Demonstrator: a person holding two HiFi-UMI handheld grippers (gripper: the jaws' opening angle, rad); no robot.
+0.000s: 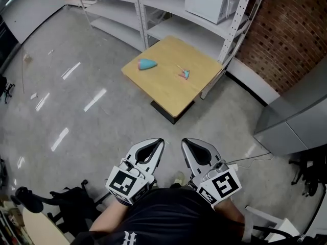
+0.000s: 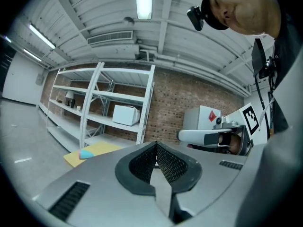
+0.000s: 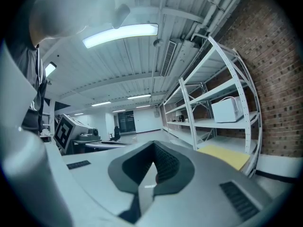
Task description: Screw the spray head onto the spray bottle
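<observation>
Down by the person's waist, left gripper & right gripper sit side by side, both clenched w/ nothing between the jaws, pointing toward the table. Task items are well ahead on that tabletop: teal spray bottle lying near the far-left corner, small pink-and-teal spray head apart from it toward the right; detail too small to read. Nothing is gripped, so the step in hand looks like the approach. To do it well, prob.: get in close, open both jaws early, take the bottle body w/ one gripper & stand it up, take the head w/ the other, line cap over neck before turning. Tabletop is light wood, squarish, on a dark base. Room: glossy grey concrete floor, white metal shelving behind w/ a white boxy appliance, brick wall at right.
</observation>
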